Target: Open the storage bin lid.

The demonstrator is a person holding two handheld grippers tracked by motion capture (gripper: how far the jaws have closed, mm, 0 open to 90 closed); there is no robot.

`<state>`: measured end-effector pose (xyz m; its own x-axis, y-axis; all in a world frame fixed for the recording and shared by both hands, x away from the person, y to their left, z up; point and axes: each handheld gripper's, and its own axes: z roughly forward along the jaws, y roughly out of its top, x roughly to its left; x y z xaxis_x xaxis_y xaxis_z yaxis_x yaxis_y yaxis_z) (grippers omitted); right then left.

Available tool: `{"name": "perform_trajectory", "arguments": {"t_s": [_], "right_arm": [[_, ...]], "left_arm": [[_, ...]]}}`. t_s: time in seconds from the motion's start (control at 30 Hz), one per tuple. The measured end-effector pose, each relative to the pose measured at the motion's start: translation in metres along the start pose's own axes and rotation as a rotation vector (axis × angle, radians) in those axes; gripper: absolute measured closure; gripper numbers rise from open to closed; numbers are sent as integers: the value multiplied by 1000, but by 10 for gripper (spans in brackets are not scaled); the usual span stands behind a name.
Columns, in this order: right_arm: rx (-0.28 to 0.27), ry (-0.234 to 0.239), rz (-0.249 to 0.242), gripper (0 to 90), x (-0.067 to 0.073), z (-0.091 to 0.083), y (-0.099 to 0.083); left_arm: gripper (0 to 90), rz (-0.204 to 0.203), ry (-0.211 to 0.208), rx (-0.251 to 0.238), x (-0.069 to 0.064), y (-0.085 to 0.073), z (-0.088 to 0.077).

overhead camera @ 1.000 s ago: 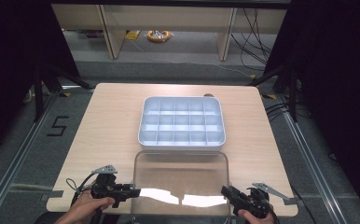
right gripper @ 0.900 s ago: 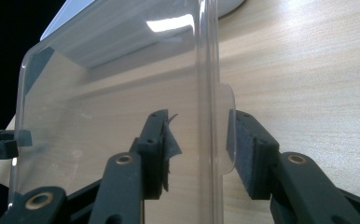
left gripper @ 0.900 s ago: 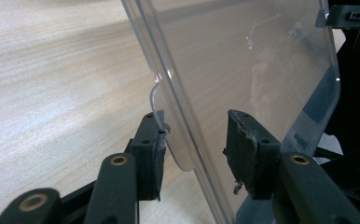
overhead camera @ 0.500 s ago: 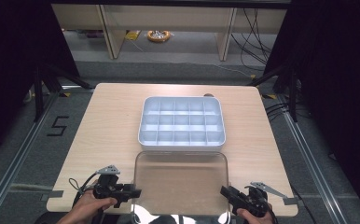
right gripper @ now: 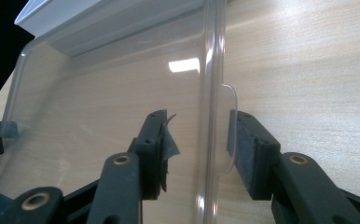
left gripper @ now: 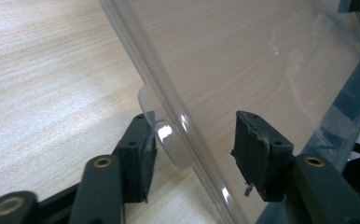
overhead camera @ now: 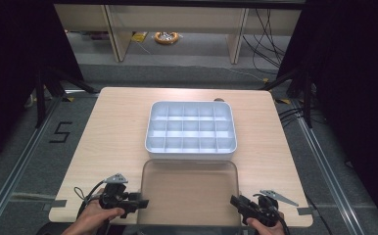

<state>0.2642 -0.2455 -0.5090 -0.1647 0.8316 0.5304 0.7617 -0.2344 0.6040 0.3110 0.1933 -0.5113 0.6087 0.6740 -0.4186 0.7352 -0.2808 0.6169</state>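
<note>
High view, lid: you have the clear rectangular plastic lid point(overhead camera: 189, 193) between your two grippers, at the near end of the pale wooden table point(overhead camera: 113, 132); its far edge sits just beside the white plastic tray with a grid of compartments point(overhead camera: 191, 130).
High view, left gripper: your left gripper point(overhead camera: 139, 202) meets the lid's left edge, with your left hand point(overhead camera: 93, 219) behind it.
High view, right gripper: your right gripper point(overhead camera: 234, 200) meets the lid's right edge, with your right hand point(overhead camera: 265, 226) behind it.
Left gripper view, jaws: the jaws stand apart with the lid's rim point(left gripper: 169, 100) running up between them, and a small clear tab point(left gripper: 162, 133) on that rim lies against the left-hand pad. The right-hand pad shows a gap to the rim, so this gripper is released, not clenched.
Right gripper view, jaws: the lid's rim point(right gripper: 213, 93) and its rounded tab point(right gripper: 229, 126) pass between the jaws. The tab lies close to the right-hand pad, while the left-hand pad is seen through the clear panel with a gap to the rim, so here too you are released.
Right gripper view, beyond the jaws: the white tray's corner point(right gripper: 52, 11) lies past the lid's far edge.
</note>
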Motion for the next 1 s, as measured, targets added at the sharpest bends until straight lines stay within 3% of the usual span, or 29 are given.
{"name": "perform_trajectory", "arguments": {"t_s": [0.03,0.1,0.13,0.2,0.23,0.3,0.4,0.43,0.53,0.57,0.6,0.7,0.77,0.8,0.83,0.87,0.9,1.0], "right_arm": [[-24,-9,-42,580,-3,3,0],[-10,-3,-16,582,-1,2,1],[-17,-10,-61,582,-5,3,2],[-14,-16,-60,576,-4,6,2],[-1,-18,-23,574,-1,7,1],[3,-23,-68,570,-5,9,2],[9,-27,-32,568,-2,9,2],[6,-38,-63,566,-4,9,3],[12,-39,-76,557,-6,10,4],[10,-59,-81,549,-7,10,5],[-4,-52,-64,544,-6,11,5],[-8,-46,-79,521,-8,11,6],[-3,-43,-79,509,-7,10,7],[-28,-56,-121,511,-7,11,8],[-35,-58,-119,497,-6,9,9],[-28,-62,-68,494,-1,6,10],[-50,-71,-140,494,-5,6,12],[-51,-68,-111,491,-4,3,13]], "left_arm": [[474,-1,3,-2,0,0,0],[476,-6,3,-3,0,0,0],[474,-6,6,-2,0,0,0],[469,3,16,-4,0,0,0],[468,5,22,-5,0,0,0],[467,3,36,-4,-1,0,0],[451,19,38,-9,-1,1,0],[447,27,43,-8,-2,1,0],[442,35,64,-5,-3,0,0],[440,34,65,-6,-3,0,0],[440,33,62,-10,-3,0,0],[439,38,42,-15,-3,1,-1],[423,43,50,-36,-4,1,-2],[416,46,54,-42,-4,2,-3],[415,48,69,-50,-5,2,-4],[414,44,54,-57,-4,2,-5],[412,40,54,-61,-4,2,-5],[403,40,68,-56,-4,2,-6]]}}
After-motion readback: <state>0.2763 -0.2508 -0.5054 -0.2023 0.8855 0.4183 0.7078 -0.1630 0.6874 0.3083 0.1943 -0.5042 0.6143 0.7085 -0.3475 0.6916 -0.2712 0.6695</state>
